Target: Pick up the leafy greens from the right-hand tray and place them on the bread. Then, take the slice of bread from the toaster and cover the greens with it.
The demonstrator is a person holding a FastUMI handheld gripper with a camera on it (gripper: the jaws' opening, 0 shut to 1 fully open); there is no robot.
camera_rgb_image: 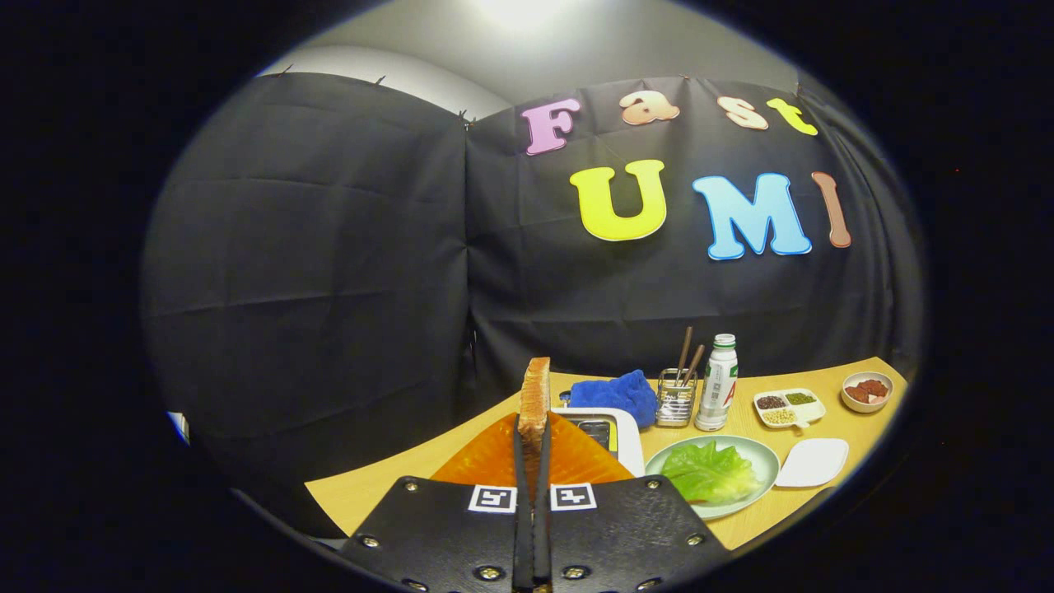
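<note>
My gripper is shut on a toasted slice of bread. The slice stands upright and edge-on between the two fingers, lifted above the table. Just behind and right of the fingers sits the white toaster, partly hidden by them. To the right of the toaster, leafy greens lie spread on a pale green plate. Whether bread lies under the greens I cannot tell.
An orange sheet lies under the fingers on the wooden table. Behind the toaster lie a blue cloth, a metal holder with chopsticks and a white bottle. At the right are a divided dish, a bowl and a white tray.
</note>
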